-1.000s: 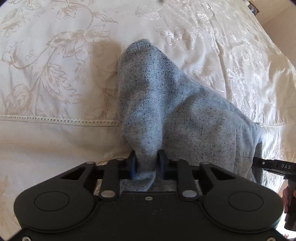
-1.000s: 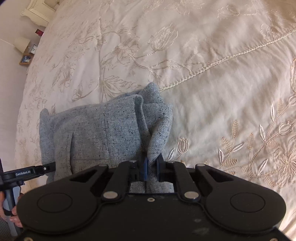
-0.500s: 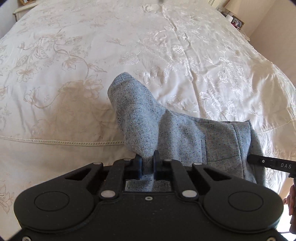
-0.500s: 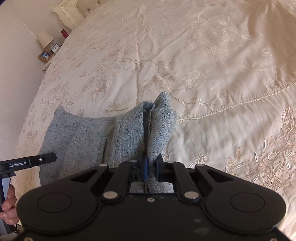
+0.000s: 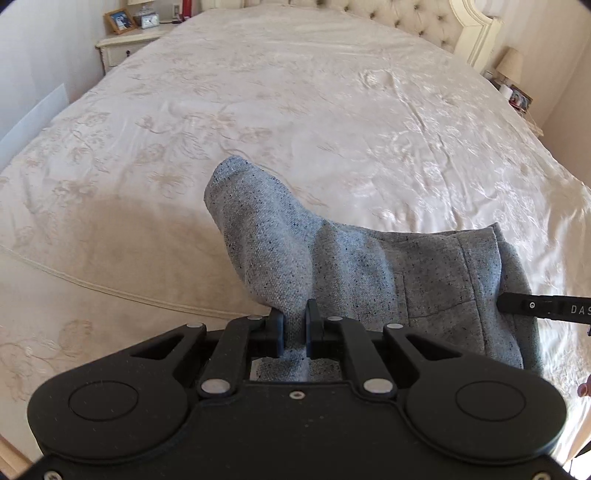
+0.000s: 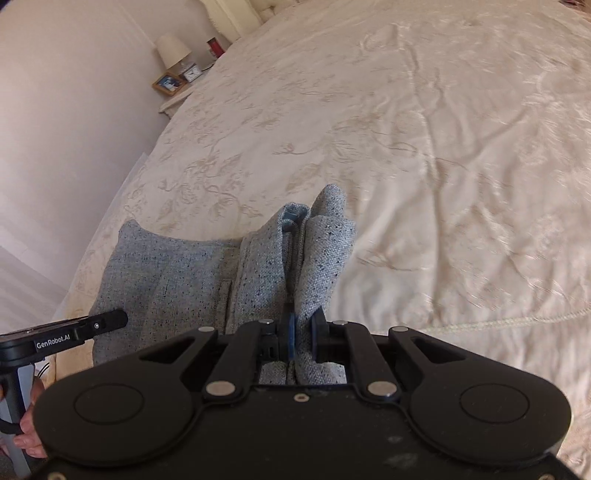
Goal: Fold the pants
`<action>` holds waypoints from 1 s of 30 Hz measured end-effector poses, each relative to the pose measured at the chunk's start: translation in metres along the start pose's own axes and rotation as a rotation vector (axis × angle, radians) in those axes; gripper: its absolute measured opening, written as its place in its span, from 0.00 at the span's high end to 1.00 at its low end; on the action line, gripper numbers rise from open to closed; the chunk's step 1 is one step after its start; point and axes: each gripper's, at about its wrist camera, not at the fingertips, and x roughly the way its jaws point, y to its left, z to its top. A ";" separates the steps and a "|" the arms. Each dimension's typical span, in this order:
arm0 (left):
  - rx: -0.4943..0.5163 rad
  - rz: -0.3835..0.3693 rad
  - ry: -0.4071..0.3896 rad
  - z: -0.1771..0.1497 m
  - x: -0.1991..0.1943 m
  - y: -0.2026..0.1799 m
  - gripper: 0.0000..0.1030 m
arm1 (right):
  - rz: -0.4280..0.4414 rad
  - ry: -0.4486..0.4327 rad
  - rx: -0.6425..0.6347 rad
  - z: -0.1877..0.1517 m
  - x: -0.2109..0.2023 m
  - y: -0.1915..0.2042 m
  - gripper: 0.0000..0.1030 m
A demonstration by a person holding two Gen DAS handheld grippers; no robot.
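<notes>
Two wrist-mounted fisheye views, each looking forward along its own gripper fingers over a bed.

The left wrist camera sits directly behind the left gripper (image 5: 294,326), close to it, and faces up the bedspread (image 5: 332,110) toward the headboard (image 5: 406,22); a nightstand (image 5: 125,44) lies far left and the right gripper (image 5: 543,308) enters at its right edge. The right wrist camera sits equally close behind the right gripper (image 6: 302,339), angled toward the wall (image 6: 66,110), with the left gripper (image 6: 62,334) at its left edge. Both views share the grey pants (image 5: 369,273) (image 6: 177,280) stretched between the grippers, and the bedspread beyond.
</notes>
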 end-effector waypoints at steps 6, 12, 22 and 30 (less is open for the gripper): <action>-0.039 0.094 -0.047 0.029 0.001 0.070 0.87 | 0.050 0.015 -0.106 0.039 0.068 0.080 0.91; -0.085 0.215 -0.010 0.045 0.027 0.133 0.76 | -0.076 0.074 -0.165 0.055 0.137 0.134 0.89; -0.107 0.375 0.007 0.032 0.031 0.166 0.75 | -0.201 0.006 -0.327 0.032 0.132 0.188 0.83; -0.169 0.307 0.023 0.020 0.004 0.144 0.75 | -0.167 0.038 -0.320 -0.016 0.092 0.210 0.75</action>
